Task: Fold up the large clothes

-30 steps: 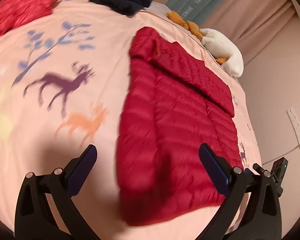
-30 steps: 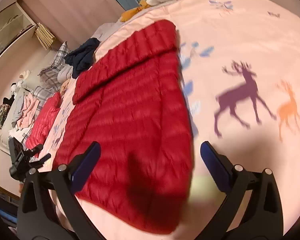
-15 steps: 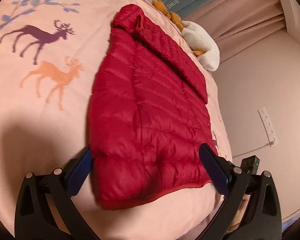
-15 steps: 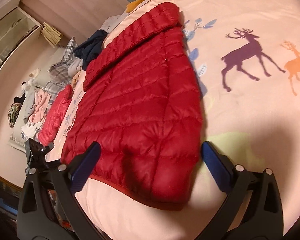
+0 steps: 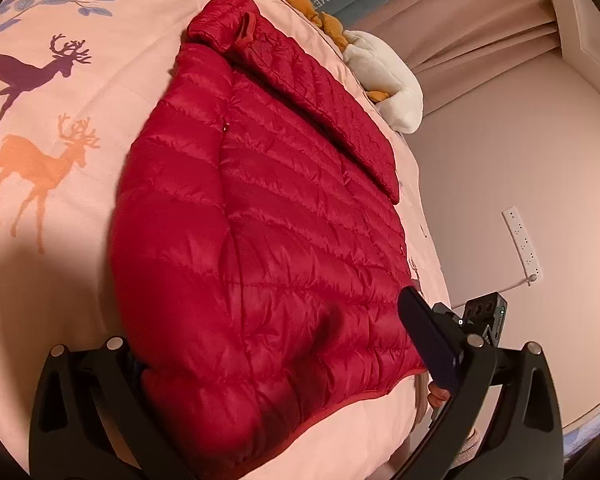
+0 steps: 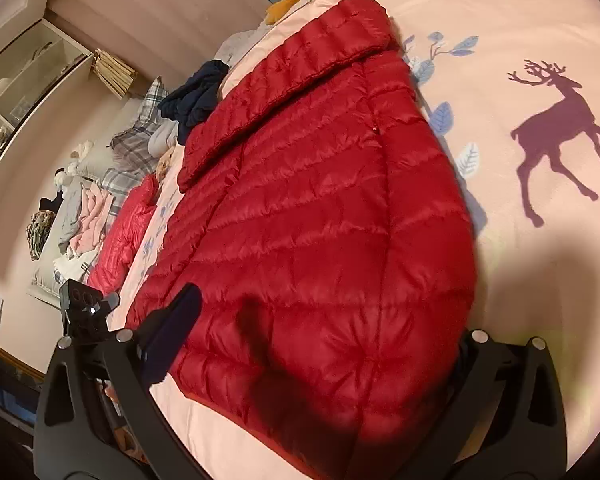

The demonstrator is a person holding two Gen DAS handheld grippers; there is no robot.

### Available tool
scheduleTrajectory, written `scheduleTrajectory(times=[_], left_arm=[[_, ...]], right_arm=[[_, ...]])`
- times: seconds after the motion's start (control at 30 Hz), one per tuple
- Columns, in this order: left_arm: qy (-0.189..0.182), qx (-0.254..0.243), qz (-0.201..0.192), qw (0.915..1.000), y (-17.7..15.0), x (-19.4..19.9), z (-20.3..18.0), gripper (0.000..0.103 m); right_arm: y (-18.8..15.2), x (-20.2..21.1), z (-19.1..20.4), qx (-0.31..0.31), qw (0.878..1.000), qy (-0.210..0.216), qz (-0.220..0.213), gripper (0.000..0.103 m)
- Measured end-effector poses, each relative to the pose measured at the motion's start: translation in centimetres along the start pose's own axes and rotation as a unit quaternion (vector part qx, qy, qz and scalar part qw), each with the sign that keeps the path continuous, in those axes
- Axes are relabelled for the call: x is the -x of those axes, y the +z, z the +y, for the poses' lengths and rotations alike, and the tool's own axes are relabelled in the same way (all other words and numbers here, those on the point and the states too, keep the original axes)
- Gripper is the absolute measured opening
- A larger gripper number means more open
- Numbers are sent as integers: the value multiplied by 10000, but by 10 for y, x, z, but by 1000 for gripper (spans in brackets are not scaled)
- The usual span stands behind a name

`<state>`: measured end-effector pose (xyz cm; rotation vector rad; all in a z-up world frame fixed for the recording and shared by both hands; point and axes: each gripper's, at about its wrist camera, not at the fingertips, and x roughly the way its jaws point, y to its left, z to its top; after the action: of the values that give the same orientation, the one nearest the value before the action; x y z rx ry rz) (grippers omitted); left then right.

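Wide bed (image 5: 72, 208) with a pale pink cover printed with purple and orange deer. Spread flat across it, a large red quilted puffer jacket (image 5: 268, 216), one sleeve folded diagonally over the body, collar at the far end toward a white and orange plush toy (image 5: 384, 68), hem at the near end by the bed's edge. Long axis running straight away from both cameras, collar far, hem near.

Left hand-held gripper (image 5: 268, 344) low over the hem, jaws spread wide, straddling one bottom corner; one finger partly hidden behind the puffed fabric, the other beside the hem near the bed's edge. No cloth pinched yet. Right hand-held gripper (image 6: 324, 344) likewise wide open, straddling the other bottom corner, one finger over the quilting, the other tucked behind the jacket's side edge.

Both about equally close to the hem, one at each corner. Probably set to close on the two corners and carry the hem up toward the collar.

Farther off in the right wrist view: a dark navy garment (image 6: 196, 96) beyond the collar, and a second, brighter red jacket (image 6: 128, 224).
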<state>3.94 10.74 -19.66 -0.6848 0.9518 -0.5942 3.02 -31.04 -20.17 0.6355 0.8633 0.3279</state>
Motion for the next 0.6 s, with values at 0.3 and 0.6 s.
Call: scheduleTrajectory(times=[0.3, 0.6], left_arm=[[-391, 47, 79, 9992, -13, 11, -1, 101], [-42, 287, -68, 9996, -8, 5, 8, 75]], right_arm=[[-19, 17, 2, -66, 9992, 342, 219, 98], [-23, 10, 0, -178, 9996, 235, -16, 85]])
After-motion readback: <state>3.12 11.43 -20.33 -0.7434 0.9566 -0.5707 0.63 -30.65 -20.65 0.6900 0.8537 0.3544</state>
